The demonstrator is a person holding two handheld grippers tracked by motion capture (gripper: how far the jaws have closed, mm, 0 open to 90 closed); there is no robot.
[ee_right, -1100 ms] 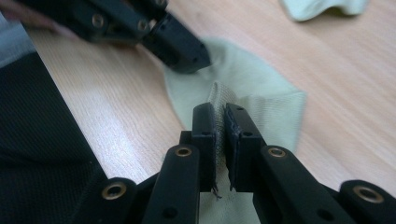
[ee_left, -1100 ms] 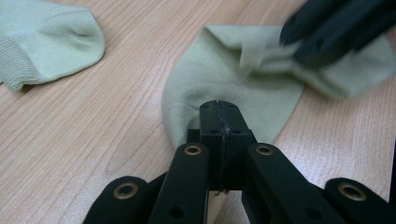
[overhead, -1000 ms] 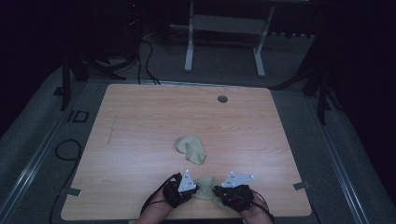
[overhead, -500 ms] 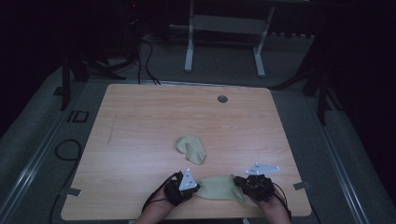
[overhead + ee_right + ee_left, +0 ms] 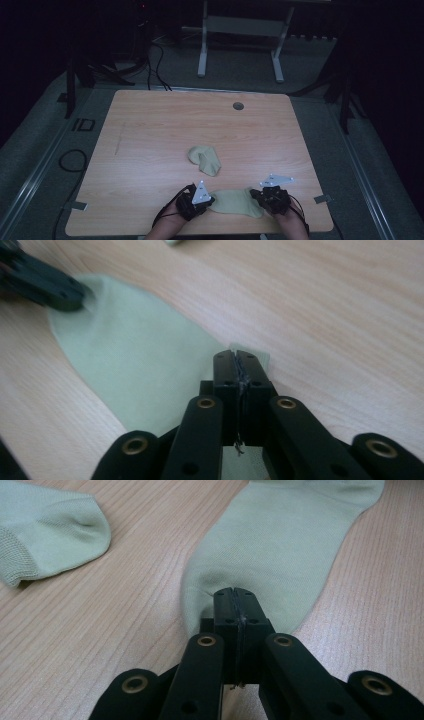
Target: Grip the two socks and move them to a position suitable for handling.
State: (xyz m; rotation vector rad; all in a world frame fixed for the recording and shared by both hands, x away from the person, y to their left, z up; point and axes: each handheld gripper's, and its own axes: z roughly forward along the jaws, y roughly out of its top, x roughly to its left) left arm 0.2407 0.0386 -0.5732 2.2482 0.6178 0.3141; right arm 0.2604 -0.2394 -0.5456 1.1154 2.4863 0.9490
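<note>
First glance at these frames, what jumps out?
A pale green sock lies stretched flat at the near edge of the wooden table, pinched at one end by the left gripper and at the other by the right gripper, both shut on its fabric. A second sock lies crumpled just beyond it, toward the table's middle, untouched.

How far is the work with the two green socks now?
Done: the near sock lies flat, stretched out along the table's front edge. In hand: the left tongs and the right tongs are each shut on one end of it. Left: the other sock lies crumpled beyond, untouched.
</note>
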